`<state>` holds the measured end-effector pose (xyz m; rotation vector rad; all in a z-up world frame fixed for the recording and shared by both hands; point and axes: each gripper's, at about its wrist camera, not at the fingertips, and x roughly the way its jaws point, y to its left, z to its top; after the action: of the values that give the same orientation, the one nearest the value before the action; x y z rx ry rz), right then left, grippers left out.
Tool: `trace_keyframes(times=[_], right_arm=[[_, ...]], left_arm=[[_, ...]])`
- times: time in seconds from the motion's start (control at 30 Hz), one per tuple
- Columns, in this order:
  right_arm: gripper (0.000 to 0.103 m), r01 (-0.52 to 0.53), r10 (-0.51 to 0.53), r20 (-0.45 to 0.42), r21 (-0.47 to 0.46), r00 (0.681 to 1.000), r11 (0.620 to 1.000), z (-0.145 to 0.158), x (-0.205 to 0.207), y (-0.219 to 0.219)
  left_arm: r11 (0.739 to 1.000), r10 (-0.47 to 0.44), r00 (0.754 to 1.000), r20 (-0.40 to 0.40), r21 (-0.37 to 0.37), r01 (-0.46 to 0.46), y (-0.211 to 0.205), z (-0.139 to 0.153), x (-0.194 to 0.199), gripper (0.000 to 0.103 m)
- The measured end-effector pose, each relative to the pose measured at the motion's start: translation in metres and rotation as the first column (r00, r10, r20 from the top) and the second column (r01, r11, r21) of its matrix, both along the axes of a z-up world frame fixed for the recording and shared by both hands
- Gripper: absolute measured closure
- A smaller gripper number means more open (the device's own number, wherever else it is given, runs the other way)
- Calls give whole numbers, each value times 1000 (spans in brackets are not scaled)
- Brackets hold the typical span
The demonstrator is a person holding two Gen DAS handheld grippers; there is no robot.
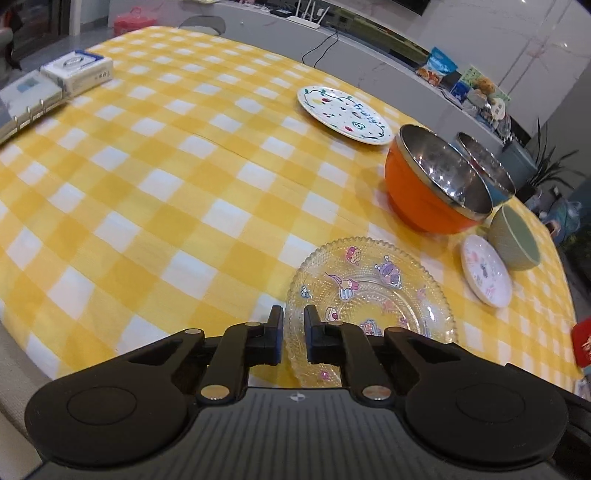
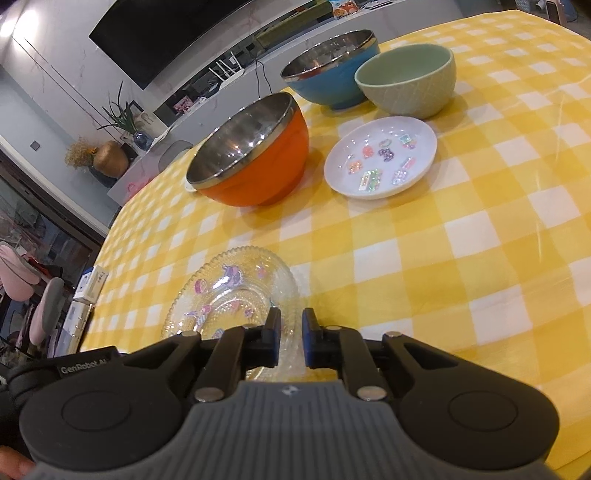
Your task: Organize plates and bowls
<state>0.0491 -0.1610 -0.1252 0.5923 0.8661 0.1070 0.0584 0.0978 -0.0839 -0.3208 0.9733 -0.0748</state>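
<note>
3 plates (image 1: 369, 295), 3 bowls (image 1: 436, 184) upright on yellow-checked cloth.

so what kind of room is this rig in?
Most likely a home living or dining room: a checked tablecloth set with bowls and plates, a big wall-mounted TV, and a potted plant on a low cabinet.

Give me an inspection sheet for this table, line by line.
Surface: yellow-checked tablecloth, flat.
Job's things: glass plate, Fruity plate, small white plate, orange bowl, blue bowl, green bowl; none stacked.
Clutter: boxes at the far edge.
Grippers: left gripper straddles the glass plate's rim, contact unclear; right gripper shut on that rim.
Cables: black cable on the counter behind.
Surroundings: television, potted plant.
</note>
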Motion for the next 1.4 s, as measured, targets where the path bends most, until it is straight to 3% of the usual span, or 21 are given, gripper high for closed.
trace_keyframes(times=[0.1,0.37,0.57,0.77,1.1,1.2,1.27,1.3,1.4], right_arm=[[99,-2,2,-11,4,1000,1000,1,0,-1],[99,-14,13,-71,-11,997,1000,6,-12,-3],[96,-31,29,-60,-39,998,999,9,-14,1],[94,-23,23,5,-90,1000,996,29,-15,-2],[89,-46,61,95,-156,994,987,64,1,5],[89,-44,67,123,-179,990,983,74,12,10],[82,-39,67,138,-192,988,981,81,21,12],[73,-37,66,148,-192,987,981,84,26,12],[70,-41,77,173,-204,982,978,96,43,14]], left_arm=[[999,-18,1000,10,44,18,-6,2,-2,93],[996,-42,999,-31,73,44,-10,6,-12,94],[994,-41,999,-29,101,44,-12,8,-11,92],[991,-37,999,25,130,33,-10,31,-9,88],[974,-154,978,142,191,126,-33,78,17,88],[971,-178,969,170,193,144,-39,88,28,83],[968,-196,963,187,196,159,-40,93,38,77],[967,-199,961,194,199,160,-41,95,43,76],[962,-209,954,213,219,162,-40,100,59,73]])
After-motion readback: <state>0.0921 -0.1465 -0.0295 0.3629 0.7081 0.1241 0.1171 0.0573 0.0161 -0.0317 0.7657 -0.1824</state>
